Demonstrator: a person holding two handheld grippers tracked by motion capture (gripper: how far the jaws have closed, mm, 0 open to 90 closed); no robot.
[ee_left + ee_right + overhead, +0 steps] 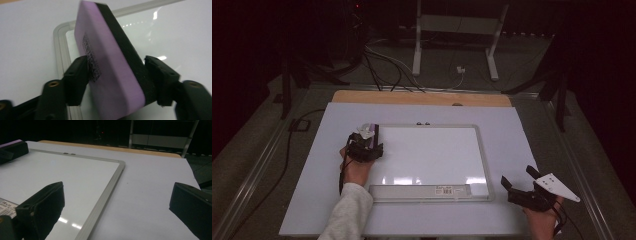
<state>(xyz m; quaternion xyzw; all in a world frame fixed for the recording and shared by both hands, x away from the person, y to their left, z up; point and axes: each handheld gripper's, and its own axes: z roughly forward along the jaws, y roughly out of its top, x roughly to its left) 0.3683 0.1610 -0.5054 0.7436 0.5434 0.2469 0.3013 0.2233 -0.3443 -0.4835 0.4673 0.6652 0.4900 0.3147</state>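
Right claw (518, 183), nearest the viewer at the desk's (512, 125) front right corner, rests with jaws spread wide and nothing between them, just off the right frame of the whiteboard (432, 150). Left claw (364, 145) sits at the whiteboard's upper left corner, jaws pinching a purple eraser (110, 70) with a black backing across its thickness; the eraser is tilted and is over the board's corner frame, contact with the surface not determinable. A labelled tray (422, 190) lies along the whiteboard's front edge, between the two hands.
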